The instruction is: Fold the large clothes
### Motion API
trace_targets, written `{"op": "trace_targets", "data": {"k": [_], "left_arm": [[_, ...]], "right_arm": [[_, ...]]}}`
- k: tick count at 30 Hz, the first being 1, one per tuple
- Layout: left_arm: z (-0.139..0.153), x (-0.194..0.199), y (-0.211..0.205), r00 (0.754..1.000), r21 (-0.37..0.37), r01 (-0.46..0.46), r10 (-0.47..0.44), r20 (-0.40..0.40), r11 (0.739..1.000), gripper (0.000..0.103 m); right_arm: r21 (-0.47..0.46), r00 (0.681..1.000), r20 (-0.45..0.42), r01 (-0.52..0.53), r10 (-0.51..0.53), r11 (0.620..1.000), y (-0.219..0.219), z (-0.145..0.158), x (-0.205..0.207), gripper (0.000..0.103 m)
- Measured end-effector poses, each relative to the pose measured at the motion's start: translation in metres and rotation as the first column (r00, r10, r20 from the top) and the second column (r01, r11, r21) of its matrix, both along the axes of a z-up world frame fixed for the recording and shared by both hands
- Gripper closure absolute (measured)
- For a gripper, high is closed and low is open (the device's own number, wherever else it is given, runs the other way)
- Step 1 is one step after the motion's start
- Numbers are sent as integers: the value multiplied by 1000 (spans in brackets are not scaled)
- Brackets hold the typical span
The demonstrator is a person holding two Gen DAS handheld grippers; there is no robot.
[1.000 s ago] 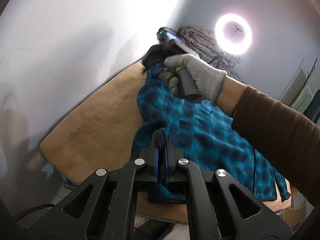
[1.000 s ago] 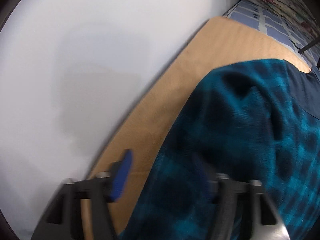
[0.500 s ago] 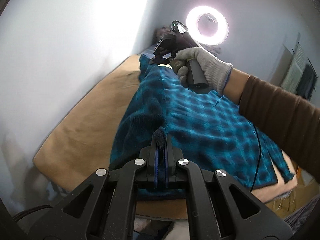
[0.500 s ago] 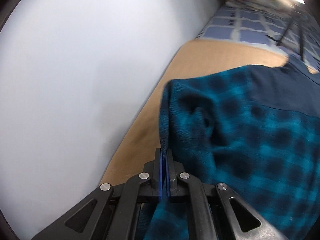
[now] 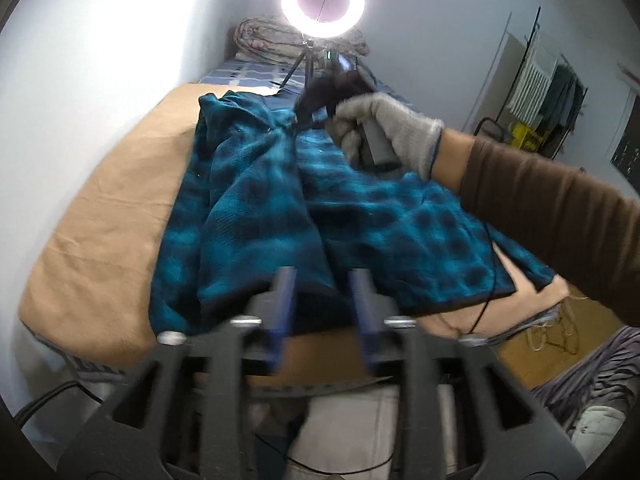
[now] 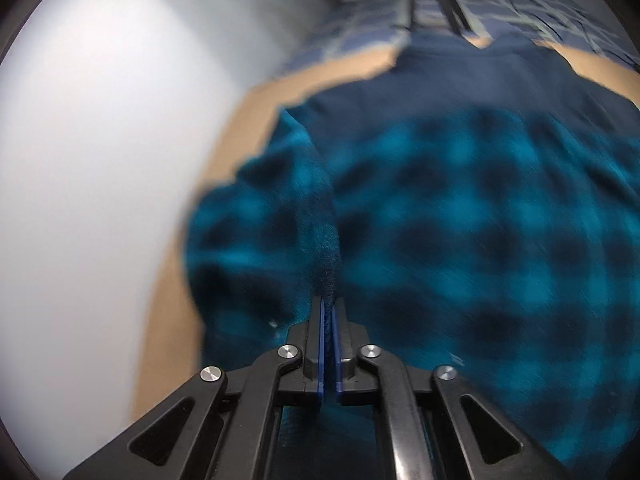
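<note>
Bedroom, white walls, ring light [image 5: 323, 0] at 12 o'clock; bed [image 5: 104, 208] with tan cover.
Blue plaid fleece garment [image 5: 360, 216] spread on bed, side panel folded over toward centre, ridge running 6 to 12.
Left claw [image 5: 322, 312] jaws just opened, released, hem lying between blue pads, not pinched.
Right claw [image 6: 329, 344] clenched on fold edge at 12.
Judgement: lay far edge flat, align with centre line, then release; avoid dragging the lower layer.

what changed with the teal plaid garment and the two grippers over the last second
The left gripper has just opened and let go of the fold of the teal plaid garment it pinched. The right gripper, open a second ago, closed on the garment's edge and carried it over the body. The garment stays on the tan cover.
</note>
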State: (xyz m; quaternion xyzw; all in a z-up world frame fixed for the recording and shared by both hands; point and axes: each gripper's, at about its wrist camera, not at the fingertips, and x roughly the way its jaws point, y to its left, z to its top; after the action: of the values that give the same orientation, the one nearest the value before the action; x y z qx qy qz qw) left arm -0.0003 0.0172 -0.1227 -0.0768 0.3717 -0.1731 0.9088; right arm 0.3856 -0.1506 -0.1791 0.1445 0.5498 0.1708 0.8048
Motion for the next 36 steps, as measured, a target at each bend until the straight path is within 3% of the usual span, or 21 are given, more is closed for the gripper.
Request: {"op": "trace_targets", "data": {"k": [2, 3, 5, 8, 12, 13, 16, 21, 24, 25, 26, 28, 30, 31, 32, 33, 36], "left_arm": [[0, -4, 12, 1000, -40, -22, 21, -16, 999, 58], [-2, -2, 18, 998, -55, -45, 43, -35, 998, 58], [-9, 4, 31, 993, -72, -97, 91, -81, 993, 58], [-31, 19, 48, 973, -158, -167, 137, -184, 973, 58], [-57, 36, 59, 944, -255, -222, 141, -299, 941, 58], [-60, 40, 60, 939, -274, -230, 139, -314, 934, 58], [-63, 46, 62, 932, -305, -251, 145, -332, 919, 58], [-70, 55, 65, 924, -334, -263, 137, -358, 905, 58], [-81, 61, 70, 910, -377, -287, 128, -395, 881, 58], [-83, 62, 72, 905, -385, -298, 131, -404, 873, 61], [-85, 64, 74, 903, -394, -303, 129, -411, 868, 77], [-87, 67, 75, 900, -418, -299, 108, -423, 858, 94], [-88, 68, 74, 902, -439, -282, 81, -423, 853, 97], [-85, 68, 73, 906, -435, -271, 75, -416, 859, 98], [-81, 65, 71, 910, -422, -263, 78, -407, 868, 99], [-78, 64, 70, 914, -410, -255, 81, -396, 876, 99], [-69, 57, 74, 923, -414, -249, 85, -376, 876, 100]], "right_arm": [[-77, 1000, -19, -6, 5, 997, -7, -11, -6, 93], [-105, 1000, -10, -8, 7, 994, -9, -10, -9, 82], [-154, 999, 28, -18, 22, 988, -12, -4, -15, 77], [-124, 995, 75, -61, 71, 990, -6, 16, -19, 67], [-158, 971, 153, -157, 182, 975, 32, 51, -25, 59], [-175, 962, 166, -185, 215, 967, 46, 58, -22, 51], [-216, 948, 186, -218, 259, 952, 78, 70, -17, 43], [-266, 935, 180, -253, 306, 930, 123, 61, 2, 42], [-299, 927, 169, -274, 334, 914, 146, 53, 11, 42], [-312, 926, 167, -276, 338, 909, 153, 52, 14, 42], [-334, 924, 163, -279, 347, 900, 163, 50, 15, 42], [-409, 919, 154, -276, 364, 870, 178, 42, 21, 43], [-502, 914, 160, -251, 374, 828, 189, 36, 22, 45], [-531, 913, 158, -244, 377, 812, 193, 33, 24, 51], [-546, 913, 149, -244, 380, 801, 197, 29, 26, 72], [-543, 916, 135, -251, 378, 801, 198, 24, 29, 82], [-531, 926, 105, -255, 362, 808, 200, 16, 34, 94]]}}
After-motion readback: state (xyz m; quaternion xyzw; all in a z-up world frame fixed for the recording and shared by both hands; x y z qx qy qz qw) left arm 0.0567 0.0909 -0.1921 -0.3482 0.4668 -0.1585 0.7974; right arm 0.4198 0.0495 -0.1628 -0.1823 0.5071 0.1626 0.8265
